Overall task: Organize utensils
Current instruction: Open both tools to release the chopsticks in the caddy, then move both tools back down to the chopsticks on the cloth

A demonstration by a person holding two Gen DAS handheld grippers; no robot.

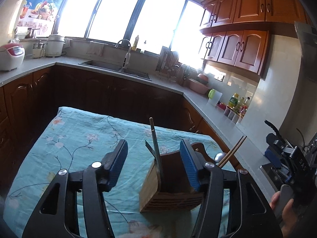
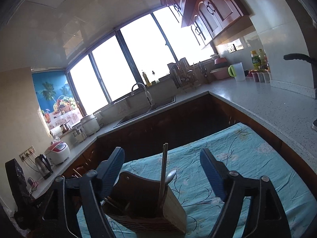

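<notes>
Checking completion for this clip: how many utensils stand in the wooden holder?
4 visible in the wooden holder: a metal handle, a serrated tool beside it, a spoon and a chopstick pair at its other end. More may be hidden inside.

wooden utensil holder [image 1: 170, 186] matt and slatted, shiny metal spoon [image 2: 170, 175], wrinkled floral cloth tablecloth [image 1: 79, 138], ribbed blue gripper pads [image 1: 189, 166], glossy wood cabinets [image 1: 237, 47]

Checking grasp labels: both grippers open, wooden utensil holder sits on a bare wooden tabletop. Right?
Not quite: the wooden utensil holder sits on a teal floral cloth, as the left wrist view shows. Left gripper and right gripper are open.
</notes>
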